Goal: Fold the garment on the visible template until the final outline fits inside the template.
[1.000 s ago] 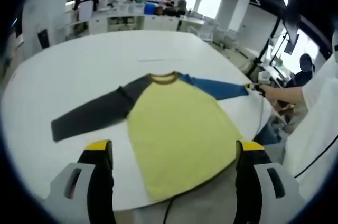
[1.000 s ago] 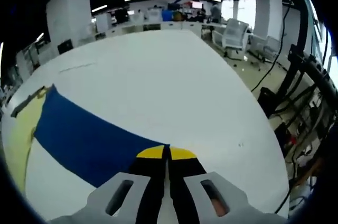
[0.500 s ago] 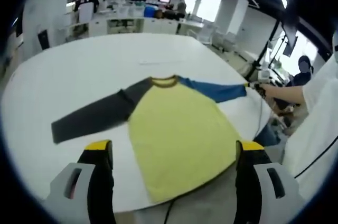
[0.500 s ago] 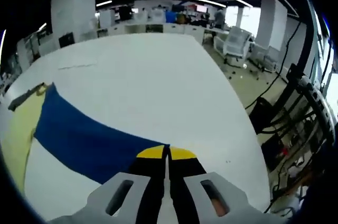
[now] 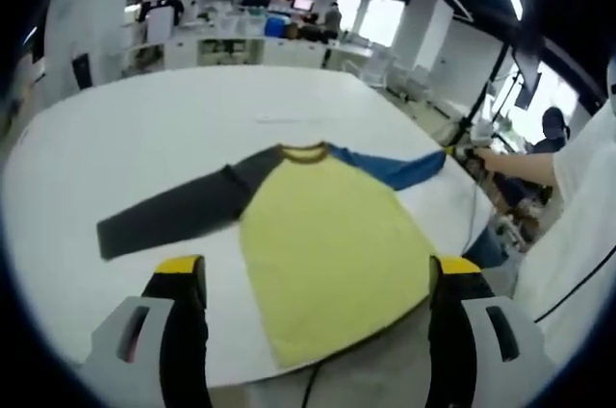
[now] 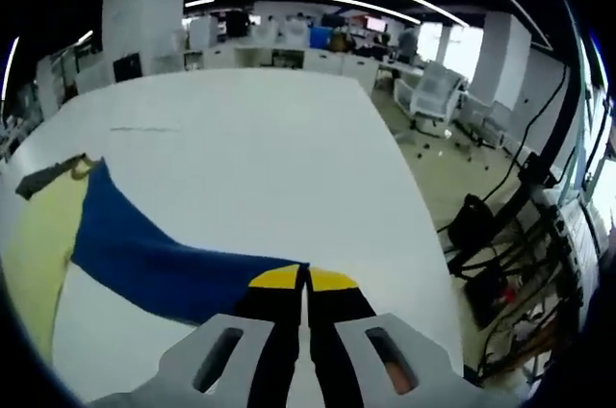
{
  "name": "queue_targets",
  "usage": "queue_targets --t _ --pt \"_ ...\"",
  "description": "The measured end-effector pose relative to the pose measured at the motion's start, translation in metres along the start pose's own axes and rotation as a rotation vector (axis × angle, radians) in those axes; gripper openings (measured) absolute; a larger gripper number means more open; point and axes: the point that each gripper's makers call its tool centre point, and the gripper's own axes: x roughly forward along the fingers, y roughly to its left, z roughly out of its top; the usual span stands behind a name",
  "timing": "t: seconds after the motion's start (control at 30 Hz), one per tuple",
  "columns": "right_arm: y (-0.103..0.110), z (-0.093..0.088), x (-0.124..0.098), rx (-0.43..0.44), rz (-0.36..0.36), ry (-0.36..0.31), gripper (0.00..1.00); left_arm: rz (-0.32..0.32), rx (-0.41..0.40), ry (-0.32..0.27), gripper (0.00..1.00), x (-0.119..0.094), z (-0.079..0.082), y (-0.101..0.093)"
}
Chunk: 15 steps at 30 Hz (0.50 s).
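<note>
I find the garment spread flat on the white desk, yellow body toward me, grey sleeve out to one side. My right tongs are clenched on the cuff of the blue sleeve, lifting it off the desk. My left tongs stand released, jaws wide apart, above the hem.

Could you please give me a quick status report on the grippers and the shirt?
Right gripper shut on blue sleeve cuff. Left gripper open, above the yellow shirt hem, holding nothing. Shirt flat on white table, unfolded. Nothing in the way.
</note>
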Motion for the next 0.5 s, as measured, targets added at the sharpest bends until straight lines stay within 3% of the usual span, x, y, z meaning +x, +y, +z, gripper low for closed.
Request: queue_targets --t 0.13,0.33,0.5 --pt "0.004 0.012 -0.013 0.015 0.023 -0.017 0.02 -0.013 -0.004 -0.016 0.92 0.0 -0.001 0.0" --pt "0.014 0.046 -0.035 0.017 0.066 -0.076 0.02 -0.038 -0.012 -0.027 0.91 -0.001 -0.007 -0.002" --pt "0.038 0.079 -0.058 -0.031 0.127 -0.133 0.02 -0.047 -0.013 -0.039 0.92 -0.008 -0.01 -0.001"
